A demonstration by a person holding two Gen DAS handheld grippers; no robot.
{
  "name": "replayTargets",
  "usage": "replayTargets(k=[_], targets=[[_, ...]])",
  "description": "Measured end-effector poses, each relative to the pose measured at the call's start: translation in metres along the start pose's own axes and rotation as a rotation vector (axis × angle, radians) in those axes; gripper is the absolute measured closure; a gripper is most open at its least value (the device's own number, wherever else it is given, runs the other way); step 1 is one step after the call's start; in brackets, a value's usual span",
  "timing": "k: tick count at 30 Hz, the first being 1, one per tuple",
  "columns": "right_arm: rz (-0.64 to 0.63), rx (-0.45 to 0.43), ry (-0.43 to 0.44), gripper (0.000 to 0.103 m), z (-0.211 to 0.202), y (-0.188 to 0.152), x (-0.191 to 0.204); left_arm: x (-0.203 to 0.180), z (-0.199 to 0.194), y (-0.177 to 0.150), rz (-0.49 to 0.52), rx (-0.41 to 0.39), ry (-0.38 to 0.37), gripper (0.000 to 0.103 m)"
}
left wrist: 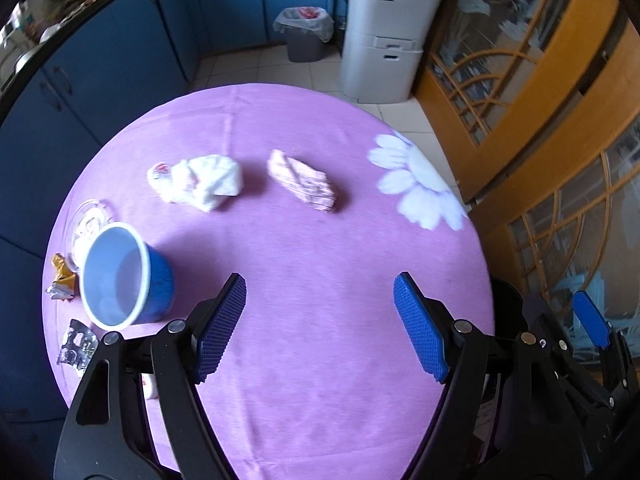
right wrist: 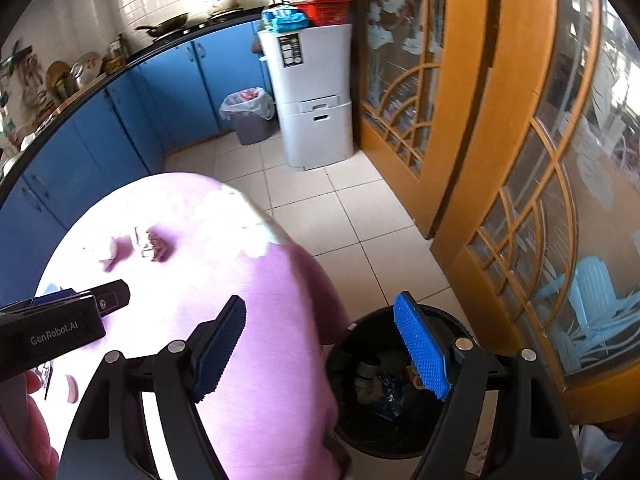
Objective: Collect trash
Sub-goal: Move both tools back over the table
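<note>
The left gripper hung over the near half of the table, jaws spread wide, nothing between them. The landmark was the blue cup, lying tipped on its side at the table's left edge, mouth toward the camera. Beyond the cup and toward the table's middle sat a white tissue wad, and further right of that a pinkish crumpled wrapper, the two apart from each other. Tucked just behind the cup was a clear dish. Left of the cup, right at the cloth's edge, lay a gold wrapper; nearer than the cup, a silver foil scrap. All of that trash was on the table, none of it touched by either tool.

The right gripper also stood wide apart and empty. It hovered off the table's right side, its right pad over a black bin on the floor beside the table, with scraps already lying in the bin. In the right view the tabletop was washed out by glare, so the trash showed only as pale blobs. Far off against the blue cabinets stood a grey lined bin, next to a white unit.
</note>
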State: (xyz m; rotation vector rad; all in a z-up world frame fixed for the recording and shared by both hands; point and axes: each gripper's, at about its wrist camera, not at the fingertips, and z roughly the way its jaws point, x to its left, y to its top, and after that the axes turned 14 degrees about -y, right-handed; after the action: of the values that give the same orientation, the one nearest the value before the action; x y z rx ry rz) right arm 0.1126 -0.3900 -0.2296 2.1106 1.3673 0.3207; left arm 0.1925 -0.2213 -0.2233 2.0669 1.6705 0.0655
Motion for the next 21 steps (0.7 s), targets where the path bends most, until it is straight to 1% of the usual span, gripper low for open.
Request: replayTargets(k=[11,17,21], targets=[[-0.078,-0.03,0.026,0.028,-0.02,0.005,0.052,0.054,-0.028,0.001,-0.075,-0.044,0.0,0.027],[-0.147,-0.055,0.048,0.028,-0.037,0.003,0.094,0.097,-0.047,-0.005,-0.14,-0.074,0.01,0.027],[-0.192,-0.072,0.067,0.028,-0.048,0.0,0.124,0.132,-0.06,-0.013,-0.186,-0.093,0.029,0.027]])
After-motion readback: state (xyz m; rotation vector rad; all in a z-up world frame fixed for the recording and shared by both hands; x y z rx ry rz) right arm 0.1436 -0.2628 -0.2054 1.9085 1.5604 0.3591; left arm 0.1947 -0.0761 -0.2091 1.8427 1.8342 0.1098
